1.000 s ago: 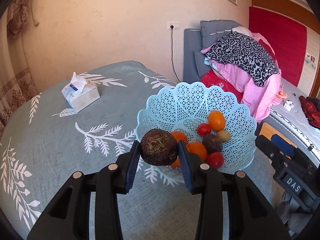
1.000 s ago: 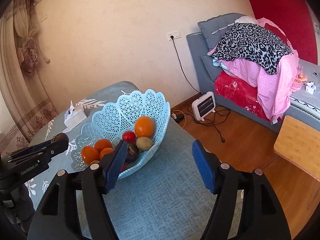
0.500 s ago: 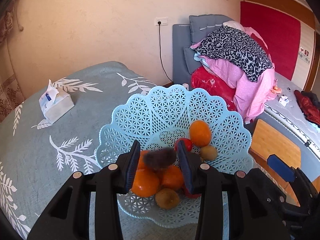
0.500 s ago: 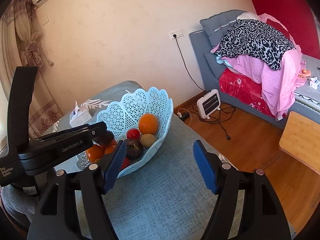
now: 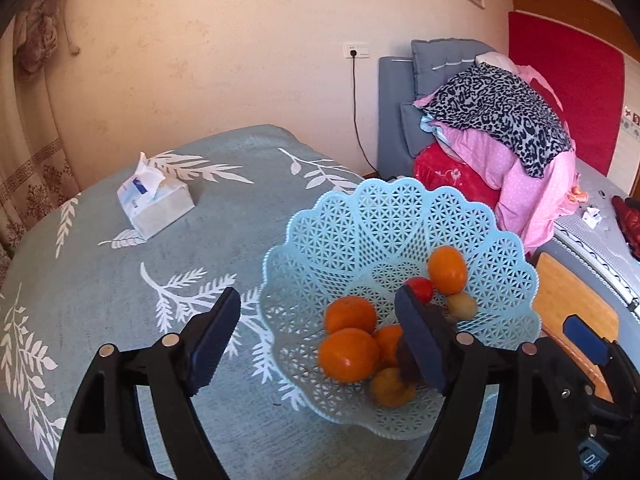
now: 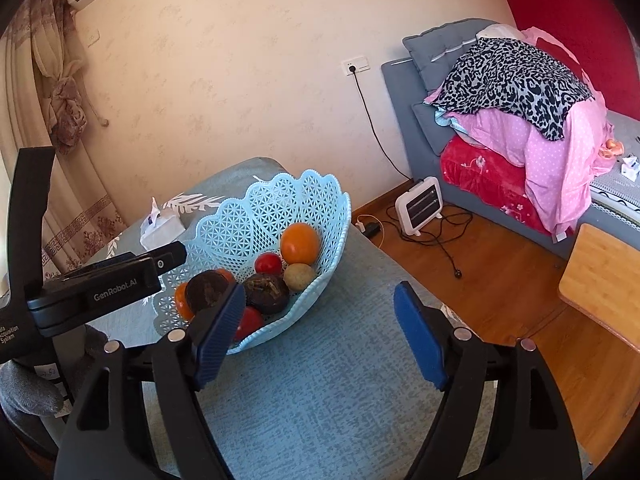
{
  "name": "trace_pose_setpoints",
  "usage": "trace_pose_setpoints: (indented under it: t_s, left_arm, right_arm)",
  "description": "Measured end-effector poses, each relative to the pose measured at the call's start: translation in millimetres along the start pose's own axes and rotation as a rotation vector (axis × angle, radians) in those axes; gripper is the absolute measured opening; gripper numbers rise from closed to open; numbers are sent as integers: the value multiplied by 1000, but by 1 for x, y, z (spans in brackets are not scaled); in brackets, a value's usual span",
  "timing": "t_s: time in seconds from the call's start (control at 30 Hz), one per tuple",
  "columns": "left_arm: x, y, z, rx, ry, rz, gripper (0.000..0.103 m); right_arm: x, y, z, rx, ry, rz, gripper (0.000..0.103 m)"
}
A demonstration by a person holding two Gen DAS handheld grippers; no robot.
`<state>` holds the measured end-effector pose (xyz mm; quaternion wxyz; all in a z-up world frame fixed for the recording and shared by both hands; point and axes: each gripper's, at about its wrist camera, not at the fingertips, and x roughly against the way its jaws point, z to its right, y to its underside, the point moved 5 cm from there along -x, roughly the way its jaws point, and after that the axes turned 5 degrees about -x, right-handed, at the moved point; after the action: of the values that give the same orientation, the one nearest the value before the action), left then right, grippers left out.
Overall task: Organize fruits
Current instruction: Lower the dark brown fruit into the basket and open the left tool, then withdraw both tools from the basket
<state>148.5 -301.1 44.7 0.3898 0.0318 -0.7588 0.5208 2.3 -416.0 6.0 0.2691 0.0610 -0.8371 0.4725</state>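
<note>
Left wrist view: left gripper stands over the near rim of the pale blue basket, jaws wide and just been opening, nothing between the pads. Oranges heap in the basket floor under it, with a red fruit and a small yellowish one farther in. A dark fruit shows only as a sliver behind the right finger. Tissue box sits well apart on the leaf-print cloth.

Right wrist view: right gripper hangs over bare cloth just beside the basket, jaws spread and opening further, empty. Left gripper's finger reaches in over the far rim; a dark round fruit lies in the basket on the heap just below it, a second dark one beside.

Judgement: the drop into the basket is done; this is the release step. Next calls for lifting the left gripper clear without knocking the heap. No loose fruit shows on the cloth, so the sorting looks near finished.
</note>
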Motion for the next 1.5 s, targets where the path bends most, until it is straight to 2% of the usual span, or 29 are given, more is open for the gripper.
trace_pose_setpoints:
  t_s: [0.07,0.27,0.33,0.73,1.07,1.33,1.4,1.5]
  left_arm:
    - [4,3,-5,-15,-27,4,85]
    - [19,11,-11,-44,-77,33,89]
    - [22,14,-11,-57,-95,35,90]
    - [44,22,-12,-114,-196,83,92]
    - [58,27,-13,-90,-189,93,93]
    - [65,32,-17,-71,-191,93,93]
    - [67,33,-17,-73,-203,94,98]
    - [69,34,-16,-83,-214,96,98]
  right_arm:
    - [-1,1,-2,6,-2,-7,78]
    - [0,6,-6,27,-8,-27,80]
    - [0,8,-9,38,-12,-35,83]
    - [0,16,-21,109,-25,-76,86]
    - [6,17,-32,161,-27,-79,95]
    - [11,14,-38,190,-14,-79,97]
    - [12,13,-40,202,-13,-82,97]
    - [14,13,-44,218,-6,-83,98]
